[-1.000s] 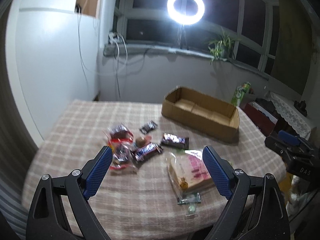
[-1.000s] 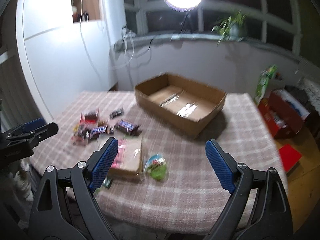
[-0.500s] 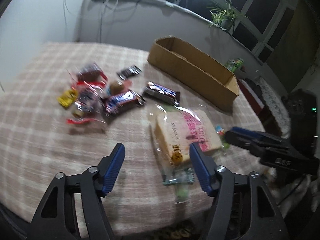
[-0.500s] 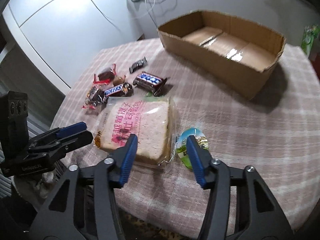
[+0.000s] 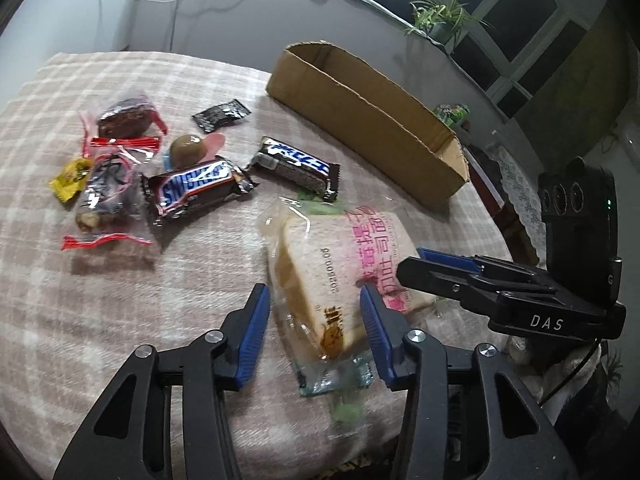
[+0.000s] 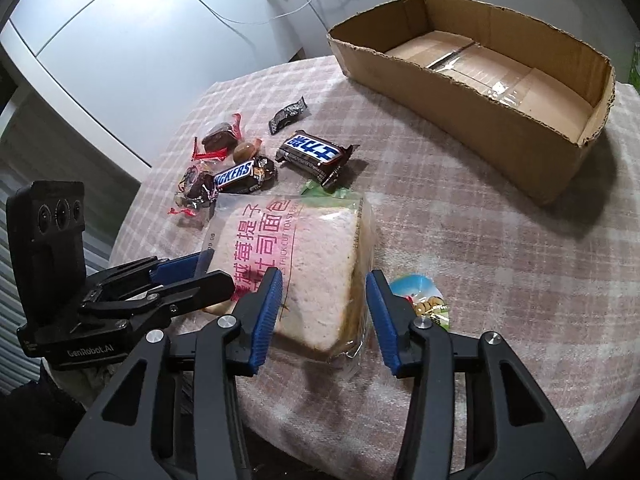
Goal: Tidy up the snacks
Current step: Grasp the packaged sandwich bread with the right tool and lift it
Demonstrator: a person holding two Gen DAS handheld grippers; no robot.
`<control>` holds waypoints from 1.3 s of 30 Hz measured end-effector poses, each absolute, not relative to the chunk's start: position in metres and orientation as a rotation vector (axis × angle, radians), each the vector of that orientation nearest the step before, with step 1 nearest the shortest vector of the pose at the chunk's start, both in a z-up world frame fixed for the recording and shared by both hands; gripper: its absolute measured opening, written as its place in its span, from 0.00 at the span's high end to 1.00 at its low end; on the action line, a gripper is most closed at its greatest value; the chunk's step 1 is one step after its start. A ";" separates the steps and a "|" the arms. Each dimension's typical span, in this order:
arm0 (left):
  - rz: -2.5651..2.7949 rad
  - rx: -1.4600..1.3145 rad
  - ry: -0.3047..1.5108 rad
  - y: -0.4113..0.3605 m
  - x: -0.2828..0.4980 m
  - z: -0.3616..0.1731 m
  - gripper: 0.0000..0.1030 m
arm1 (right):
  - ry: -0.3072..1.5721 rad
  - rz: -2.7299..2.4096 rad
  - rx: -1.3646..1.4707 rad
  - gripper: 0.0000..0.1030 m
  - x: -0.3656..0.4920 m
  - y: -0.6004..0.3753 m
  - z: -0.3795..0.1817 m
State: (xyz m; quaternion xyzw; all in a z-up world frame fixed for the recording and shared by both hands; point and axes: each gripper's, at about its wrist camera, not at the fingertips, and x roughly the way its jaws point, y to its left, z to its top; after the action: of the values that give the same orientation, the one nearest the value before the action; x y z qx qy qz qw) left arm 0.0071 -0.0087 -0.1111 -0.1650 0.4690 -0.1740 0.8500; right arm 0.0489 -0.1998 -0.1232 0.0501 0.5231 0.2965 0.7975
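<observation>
A clear bag of sliced toast bread (image 5: 340, 256) (image 6: 304, 256) with pink print lies at the table's near edge. My left gripper (image 5: 316, 320) (image 6: 216, 270) straddles one end of it. My right gripper (image 6: 322, 300) (image 5: 412, 262) straddles the other end. Both pairs of jaws are closing, and their blue pads touch the bag's sides. Beyond the bread lie a Snickers bar (image 5: 196, 188) (image 6: 234, 178), a second dark bar (image 5: 296, 164) (image 6: 316, 152) and a small black packet (image 5: 222, 114). The open cardboard box (image 5: 360, 120) (image 6: 460, 112) stands empty at the back.
Red-sealed sweets (image 5: 104, 196), a yellow candy (image 5: 70, 182) and a round brown one (image 5: 188, 150) lie left of the bars. A round green-blue packet (image 6: 420, 300) sits beside the bread. The checked tablecloth (image 5: 80, 300) drops off close to both grippers. A white cabinet (image 6: 100, 40) stands left.
Both grippers have tipped downward and dropped toward the table, coming in on the bread bag from opposite ends. Their jaws have narrowed from wide open to the bag's sides.
</observation>
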 end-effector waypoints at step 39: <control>-0.363 -0.234 0.865 -0.032 0.029 -0.069 0.55 | 1.042 0.623 0.104 0.55 0.062 -0.211 -0.078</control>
State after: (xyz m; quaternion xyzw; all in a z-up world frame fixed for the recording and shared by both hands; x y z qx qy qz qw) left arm 0.0292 -0.0319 -0.0691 -0.1126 0.4158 -0.1744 0.8854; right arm 0.0621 -0.2112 -0.0783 0.0490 0.4892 0.2925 0.8202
